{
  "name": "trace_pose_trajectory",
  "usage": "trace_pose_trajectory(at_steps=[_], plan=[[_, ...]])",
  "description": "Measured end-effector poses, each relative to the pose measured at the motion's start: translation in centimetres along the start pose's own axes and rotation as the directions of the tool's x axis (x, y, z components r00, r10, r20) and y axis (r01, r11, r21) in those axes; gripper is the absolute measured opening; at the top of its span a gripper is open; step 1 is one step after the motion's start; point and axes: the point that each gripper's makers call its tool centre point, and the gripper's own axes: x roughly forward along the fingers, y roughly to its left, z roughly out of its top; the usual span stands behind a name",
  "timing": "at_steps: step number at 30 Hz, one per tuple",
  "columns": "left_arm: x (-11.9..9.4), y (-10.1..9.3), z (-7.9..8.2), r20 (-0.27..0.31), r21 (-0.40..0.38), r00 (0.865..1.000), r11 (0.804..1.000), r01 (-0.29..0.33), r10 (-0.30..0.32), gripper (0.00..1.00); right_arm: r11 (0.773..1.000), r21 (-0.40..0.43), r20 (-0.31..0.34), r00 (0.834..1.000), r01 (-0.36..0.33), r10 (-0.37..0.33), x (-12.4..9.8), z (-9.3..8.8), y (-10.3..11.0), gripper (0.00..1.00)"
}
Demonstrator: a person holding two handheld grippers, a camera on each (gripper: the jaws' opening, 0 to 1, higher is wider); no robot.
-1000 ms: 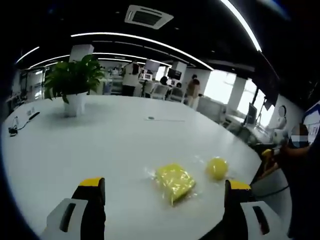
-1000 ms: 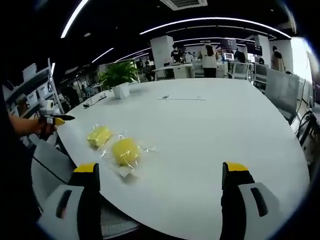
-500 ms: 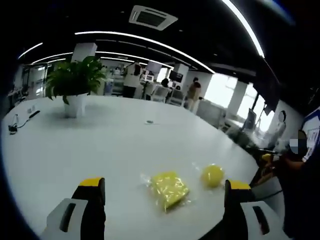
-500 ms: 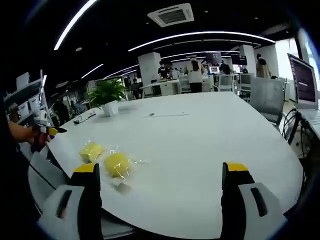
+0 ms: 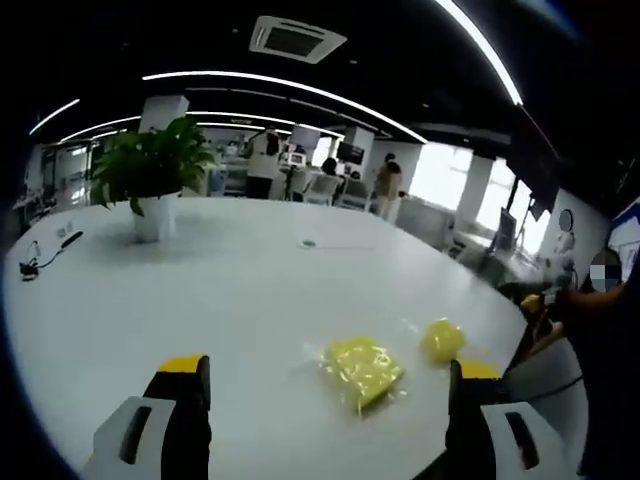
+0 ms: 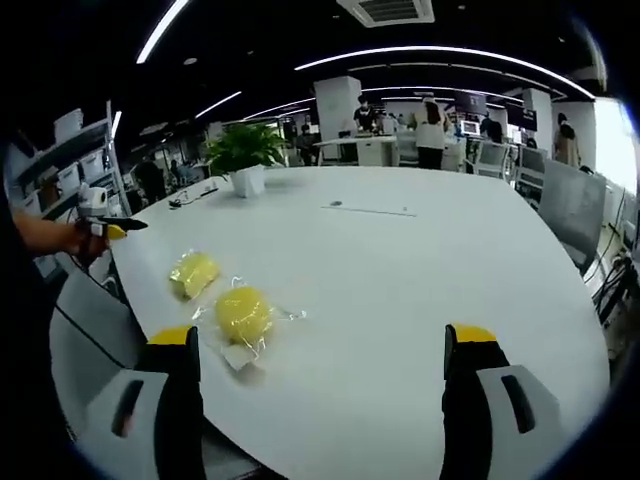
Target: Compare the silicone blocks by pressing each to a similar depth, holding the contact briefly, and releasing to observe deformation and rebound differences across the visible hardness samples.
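Your left hand-held gripper (image 5: 325,420) and right hand-held gripper (image 6: 325,420) both hang released above the white surface (image 6: 420,270), grasping nothing. The flat yellow block (image 5: 362,368) and round yellow block (image 6: 243,313) lie bagged, just beside each other.

Left tongs (image 5: 325,420) spread wide, empty; two yellow blocks (image 5: 364,367) on white table (image 5: 200,290).

Two yellow silicone samples, each in clear plastic wrap, lie on the white table near its edge. Square yellow block (image 5: 362,366) lies flat, wrap crinkled around it. Round yellow block (image 5: 441,339) sits just beside it, apart, not touching. Right gripper view: round block (image 6: 243,313) nearer, square block (image 6: 194,273) behind.
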Motion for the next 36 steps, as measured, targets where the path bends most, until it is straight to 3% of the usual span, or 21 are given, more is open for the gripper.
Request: trace_pose_trajectory(at_steps=[10, 36], plan=[[0.8, 0.3, -0.6, -0.018, -0.022, 1.0, 1.0, 0.011, -0.012, 1.0, 1.0, 0.004, -0.033, 0.999, 0.018, -0.018, -0.9, -1.1, -0.8, 0.96], [1.4, -1.1, -1.3, -0.063, -0.049, 0.997, 0.998, 0.036, -0.039, 1.0, 0.999, 0.015, -0.024, 0.999, 0.033, -0.033, -0.5, -0.6, -0.6, 0.96]])
